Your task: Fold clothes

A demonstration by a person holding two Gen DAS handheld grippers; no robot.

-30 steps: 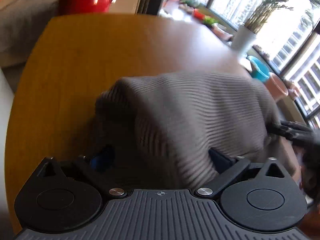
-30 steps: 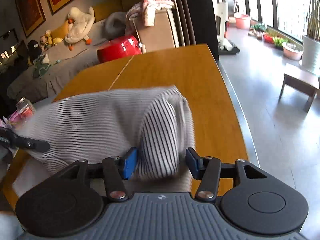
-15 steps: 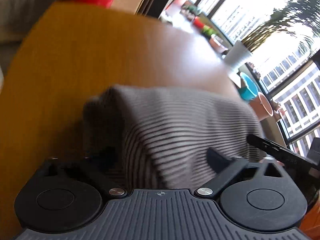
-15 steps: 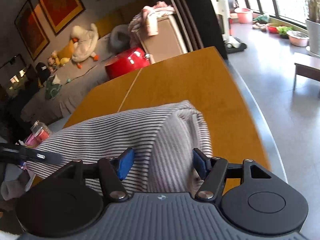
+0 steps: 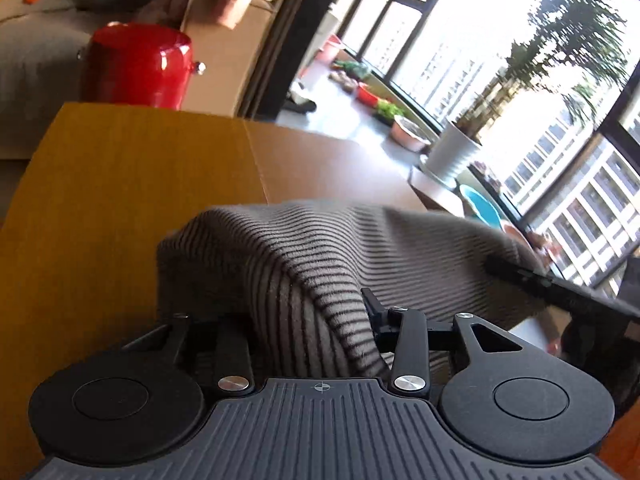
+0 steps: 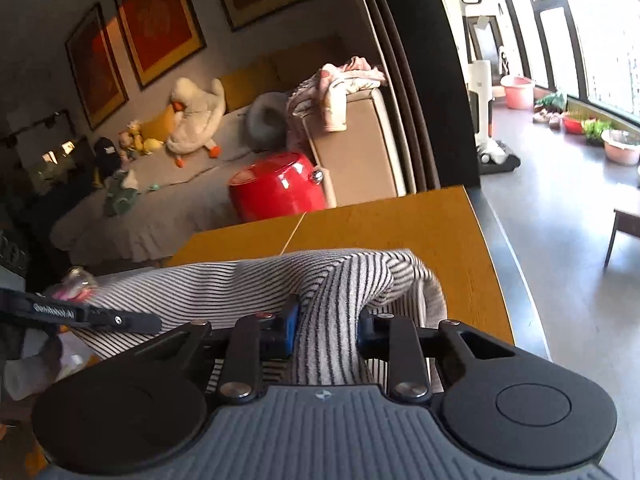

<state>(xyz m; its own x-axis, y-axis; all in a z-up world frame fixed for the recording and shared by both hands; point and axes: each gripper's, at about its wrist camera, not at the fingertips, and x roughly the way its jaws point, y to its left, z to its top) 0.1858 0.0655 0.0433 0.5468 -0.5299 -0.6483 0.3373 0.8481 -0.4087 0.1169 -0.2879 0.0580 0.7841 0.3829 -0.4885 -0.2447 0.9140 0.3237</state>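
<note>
- Striped knit garment (image 5: 360, 248): grey with thin dark stripes. It sits at the near end of the wooden table (image 5: 120, 184), bunched and raised between the two grippers, with bare tabletop beyond it on the far side.
- Left gripper (image 5: 308, 320): clenched on a thick gathered fold at the garment's left end. The fabric fills the gap and hides the left pad.
- Right gripper (image 6: 326, 328): jaws closing, with a rolled fold of the garment (image 6: 336, 288) between the blue pads (image 6: 291, 326). The pads appear to press the cloth on both sides, so we read it as gripped.
- The other gripper's finger shows at the edge of each view, near the opposite end of the cloth.
- Handling, our judgement: soft, light and limp. It drapes and sags between the holds, with no stiffness to carry a crease. The ribbed knit looks grippy rather than slippery and is not fragile, though it may stretch if pulled apart.
- Where to hold, our judgement: at the two ends or corners of one edge, pinching few layers. The present bunched holds take in several layers, which may let inner layers slip and skew the fold.
- Background: a red pot (image 6: 280, 188) stands beyond the table's far edge, well apart from the work.
</note>
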